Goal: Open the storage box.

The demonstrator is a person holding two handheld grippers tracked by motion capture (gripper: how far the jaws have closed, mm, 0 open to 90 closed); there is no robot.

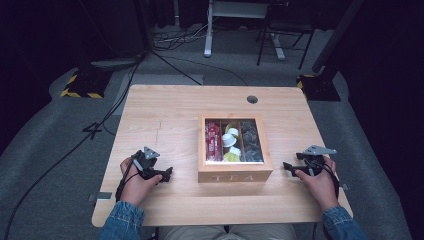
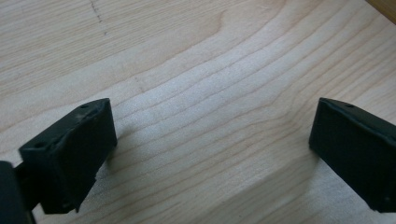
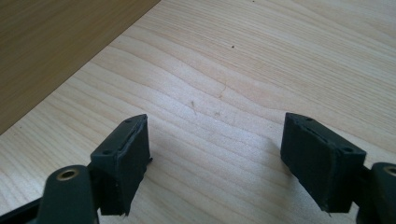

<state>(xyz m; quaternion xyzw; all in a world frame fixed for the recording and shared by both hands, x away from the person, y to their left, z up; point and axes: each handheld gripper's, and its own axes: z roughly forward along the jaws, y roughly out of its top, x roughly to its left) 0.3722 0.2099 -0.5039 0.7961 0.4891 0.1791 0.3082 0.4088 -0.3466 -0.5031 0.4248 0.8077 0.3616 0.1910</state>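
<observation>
A wooden box marked TEA (image 1: 235, 176) stands in the middle of the light wooden table (image 1: 170, 110). Through its glass lid I see red packets (image 1: 213, 141) in the left compartment, white and yellow pieces (image 1: 230, 142) in the middle one and dark packets (image 1: 250, 141) at the right. My left gripper (image 1: 166, 174) rests on the table left of the box, pointing at it. In its own view the left gripper (image 2: 210, 154) is open over bare wood. My right gripper (image 1: 288, 166) lies right of the box. Seen along its own jaws, the right gripper (image 3: 215, 158) is open and holds nothing, with the box wall (image 3: 56, 46) beside it.
A round cable hole (image 1: 252, 99) sits near the table's far edge. On the grey floor beyond lie cables (image 1: 175, 42), a yellow-and-black stand base (image 1: 82, 87) at the left and another stand base (image 1: 320, 85) at the right.
</observation>
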